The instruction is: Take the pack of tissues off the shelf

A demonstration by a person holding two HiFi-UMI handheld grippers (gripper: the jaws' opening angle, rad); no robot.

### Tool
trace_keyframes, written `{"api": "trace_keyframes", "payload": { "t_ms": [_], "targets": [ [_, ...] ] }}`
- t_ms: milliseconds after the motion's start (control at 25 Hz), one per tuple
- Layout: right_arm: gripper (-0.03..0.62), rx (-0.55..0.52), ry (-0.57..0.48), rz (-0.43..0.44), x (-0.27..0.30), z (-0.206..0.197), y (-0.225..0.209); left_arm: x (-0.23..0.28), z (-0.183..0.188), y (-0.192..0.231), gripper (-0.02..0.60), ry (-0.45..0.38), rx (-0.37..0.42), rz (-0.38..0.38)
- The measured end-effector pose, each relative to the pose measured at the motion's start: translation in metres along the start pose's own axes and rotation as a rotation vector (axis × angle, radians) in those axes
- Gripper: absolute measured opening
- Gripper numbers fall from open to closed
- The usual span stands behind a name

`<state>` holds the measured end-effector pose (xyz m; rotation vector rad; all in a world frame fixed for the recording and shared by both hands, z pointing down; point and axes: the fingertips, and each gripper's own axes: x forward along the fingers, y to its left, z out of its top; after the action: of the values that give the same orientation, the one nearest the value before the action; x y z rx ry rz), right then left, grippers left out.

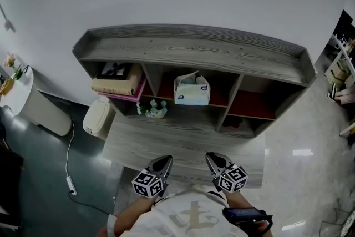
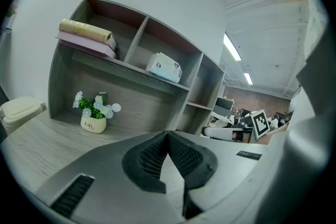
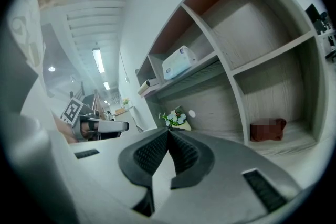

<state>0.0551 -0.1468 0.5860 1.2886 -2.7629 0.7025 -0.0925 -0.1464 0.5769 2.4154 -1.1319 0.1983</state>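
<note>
Two grippers in view, both closed and empty. On the left gripper [image 1: 165, 160] the jaws are drawn fully together and meet at the tip with nothing between them. The right gripper [image 1: 213, 157] reads the same, jaws tip to tip, nothing held. (Each carries its marker cube at the rear, toward the person.)

Everything below is placed against the shelf [image 1: 194, 50], a grey wood-grain unit standing against a white wall.

- Pack of tissues [image 1: 192, 91]: in the middle compartment of the shelf's upper row. It stands on that compartment's board near its front edge. White with some blue, one tissue poking up from the top. Neither gripper touches it.
- Grippers: in front of the shelf, side by side and apart from each other. They sit above the front part of the desk board [image 1: 183, 139] that runs out from the shelf's base. Both point toward the shelf and are well apart from the pack.
- Books [image 1: 116, 85]: a stack lying flat in the compartment to the left of the pack.
- Flower pot [image 1: 152, 110]: small, white, with pale flowers. It stands on the desk board below the row with the pack, under the divider between books and pack.
- Waste bin [image 1: 99, 117]: cream-coloured, on the floor just beside the shelf's left end.
- Compartment to the right of the pack: we see only its red back panel.
</note>
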Motion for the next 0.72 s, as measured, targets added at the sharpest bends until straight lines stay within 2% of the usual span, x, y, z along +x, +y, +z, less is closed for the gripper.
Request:
{"api": "trace_keyframes", "payload": {
  "t_ms": [200, 720],
  "targets": [
    [0.005, -0.018, 0.008, 0.026, 0.007, 0.007, -0.010, 0.009, 0.009, 0.008, 0.012, -0.027, -0.003, 0.049],
    [0.005, -0.047, -0.002, 0.079, 0.020, 0.032, -0.023, 0.031, 0.049, 0.003, 0.012, -0.112, -0.010, 0.065]
  ]
}}
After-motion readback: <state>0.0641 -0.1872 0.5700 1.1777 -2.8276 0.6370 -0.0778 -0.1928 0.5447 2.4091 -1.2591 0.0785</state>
